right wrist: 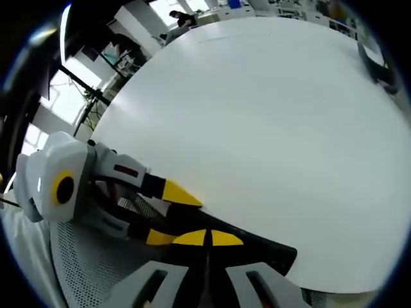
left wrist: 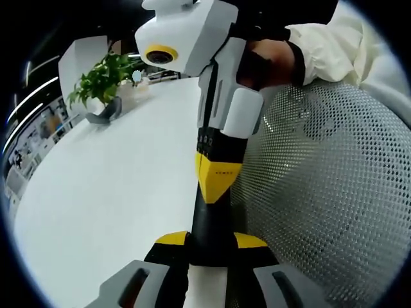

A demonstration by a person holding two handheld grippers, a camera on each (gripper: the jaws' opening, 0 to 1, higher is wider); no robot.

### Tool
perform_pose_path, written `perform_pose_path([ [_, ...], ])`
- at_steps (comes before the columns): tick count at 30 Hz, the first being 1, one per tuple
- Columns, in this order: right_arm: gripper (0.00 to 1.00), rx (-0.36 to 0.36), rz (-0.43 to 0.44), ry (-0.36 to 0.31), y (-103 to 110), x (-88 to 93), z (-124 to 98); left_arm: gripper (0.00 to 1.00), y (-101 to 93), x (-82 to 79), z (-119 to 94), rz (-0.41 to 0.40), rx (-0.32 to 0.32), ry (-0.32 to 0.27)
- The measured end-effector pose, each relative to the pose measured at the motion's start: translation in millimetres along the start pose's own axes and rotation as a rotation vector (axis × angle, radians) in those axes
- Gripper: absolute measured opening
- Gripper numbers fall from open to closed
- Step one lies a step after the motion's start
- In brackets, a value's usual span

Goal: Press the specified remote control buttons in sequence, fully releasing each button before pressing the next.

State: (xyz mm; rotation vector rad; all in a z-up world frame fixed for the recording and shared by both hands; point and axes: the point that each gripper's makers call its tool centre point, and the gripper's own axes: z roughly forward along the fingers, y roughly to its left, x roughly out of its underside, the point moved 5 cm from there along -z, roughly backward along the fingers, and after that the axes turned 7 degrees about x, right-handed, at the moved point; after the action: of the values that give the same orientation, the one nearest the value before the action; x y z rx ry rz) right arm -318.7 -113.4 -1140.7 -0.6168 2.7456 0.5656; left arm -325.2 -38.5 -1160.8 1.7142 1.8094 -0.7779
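**Press on the remote in hand**

Left tool is clamping the black remote control above the table edge. Right tool, jaws together, is touching it (buttons hidden). The next move probably calls for lifting fully clear before re-aiming. Plant is standing far off.

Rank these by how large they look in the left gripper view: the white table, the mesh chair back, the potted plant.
1. White table and mesh chair back: alike in area, and the chair's nearness makes ranking unsure.
2. Potted plant, far off, clearly the smallest.
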Motion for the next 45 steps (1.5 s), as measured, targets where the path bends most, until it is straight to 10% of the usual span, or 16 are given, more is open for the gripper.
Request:
perform_pose_path([
  [24,0.00,0.014,-0.036,-0.016,0.1,-0.2,3.7,0.25,-0.1,-0.2,0.0,0.000,0.001,0.000],
  [39,0.00,0.119,-0.278,-0.058,8.4,1.5,4.7,0.24,-0.1,-0.8,0.0,0.002,-0.004,0.000],
  [45,0.00,0.111,-0.234,-0.050,7.3,0.4,4.1,0.24,-0.8,-1.3,0.1,0.016,-0.007,0.008],
])
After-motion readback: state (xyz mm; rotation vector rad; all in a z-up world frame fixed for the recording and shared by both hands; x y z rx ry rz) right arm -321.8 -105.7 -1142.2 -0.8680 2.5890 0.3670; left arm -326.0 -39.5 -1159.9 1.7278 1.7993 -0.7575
